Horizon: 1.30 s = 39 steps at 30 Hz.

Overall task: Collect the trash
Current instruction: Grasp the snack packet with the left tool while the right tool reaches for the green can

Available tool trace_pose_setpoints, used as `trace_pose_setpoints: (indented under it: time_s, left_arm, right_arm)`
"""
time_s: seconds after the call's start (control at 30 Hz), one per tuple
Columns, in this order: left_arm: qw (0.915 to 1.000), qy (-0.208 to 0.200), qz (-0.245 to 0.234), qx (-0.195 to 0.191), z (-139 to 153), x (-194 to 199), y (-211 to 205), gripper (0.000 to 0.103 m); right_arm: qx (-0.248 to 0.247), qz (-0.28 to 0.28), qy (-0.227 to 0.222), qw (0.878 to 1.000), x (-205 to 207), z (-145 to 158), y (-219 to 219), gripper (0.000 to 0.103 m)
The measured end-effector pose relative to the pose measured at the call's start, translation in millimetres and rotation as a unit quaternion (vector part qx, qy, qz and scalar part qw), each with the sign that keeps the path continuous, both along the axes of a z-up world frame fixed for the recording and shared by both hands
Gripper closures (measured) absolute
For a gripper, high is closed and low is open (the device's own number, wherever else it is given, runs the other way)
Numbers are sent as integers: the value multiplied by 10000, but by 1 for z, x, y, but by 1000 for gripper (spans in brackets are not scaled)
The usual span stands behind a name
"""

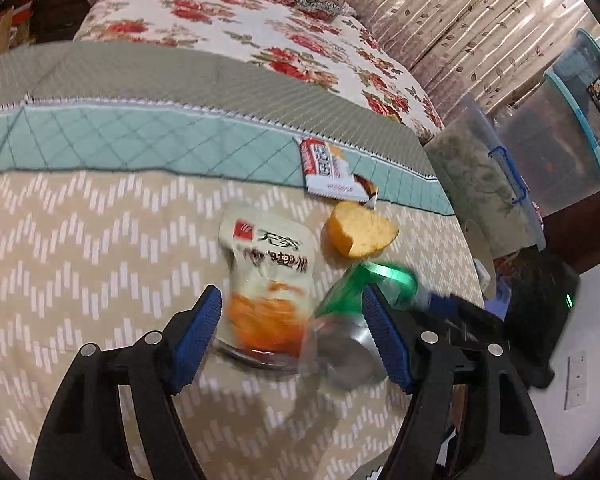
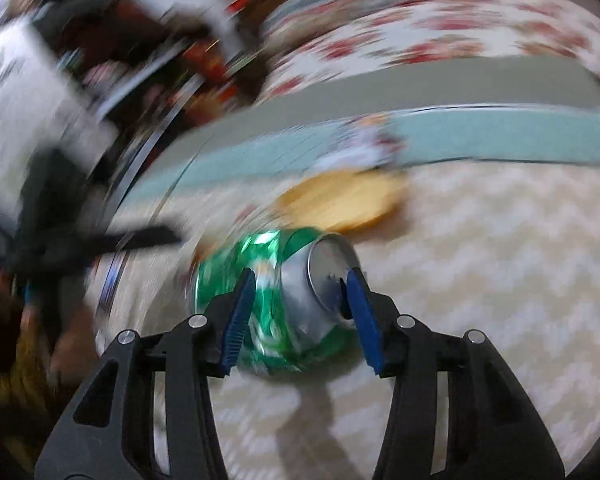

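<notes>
Closing on trash from both sides of the bed. Landmark: crushed green-and-silver aluminium can.

Left wrist view: left gripper (image 1: 292, 336) has jaws spread, straddling the cream-and-orange crinkled plastic snack bag (image 1: 266, 272), which lies just left of the crushed can (image 1: 342, 320) on the beige zigzag-patterned bedspread (image 1: 80, 248). Pads not seen pressing the film. Judgement: pinch the bag's bunched lower end; slick film will slip from a shallow bite. Beyond the can: spongy yellow bread chunk (image 1: 360, 234) and a flat red-and-white printed wrapper (image 1: 330, 166).

Right wrist view (heavily blurred): right gripper (image 2: 302, 316) pinches the can (image 2: 284, 300), one pad on the dented green wall, one at the silver lid rim. Thin metal may buckle; steady pressure advised.
</notes>
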<state>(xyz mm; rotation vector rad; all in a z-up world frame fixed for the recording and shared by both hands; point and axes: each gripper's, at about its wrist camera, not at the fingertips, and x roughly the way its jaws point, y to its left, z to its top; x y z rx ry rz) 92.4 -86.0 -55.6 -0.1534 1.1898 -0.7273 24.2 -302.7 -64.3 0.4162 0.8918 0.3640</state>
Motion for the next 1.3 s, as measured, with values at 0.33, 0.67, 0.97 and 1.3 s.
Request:
trace_pose_setpoints:
  time_s: [0.33,0.67,0.97,1.3]
  left_arm:
    - [9985,-414,63,365,-10,1,5,33]
    - [9921,-894,339,813,-9,-3,37,28]
    - [9829,-1364,378,1182,4,-1,45,17]
    - [9689,-1603,-39,1886,-27,-2,19,35]
  right_arm:
    - [191,-950,45,9953,-4,9,-35,47]
    - [287,-1497,471,9872,35,-18,-48,40]
    - [146,-1510,336,9879,52,-23,-39,40]
    - [-289,-1235,115,9919,61,-26,-16,79]
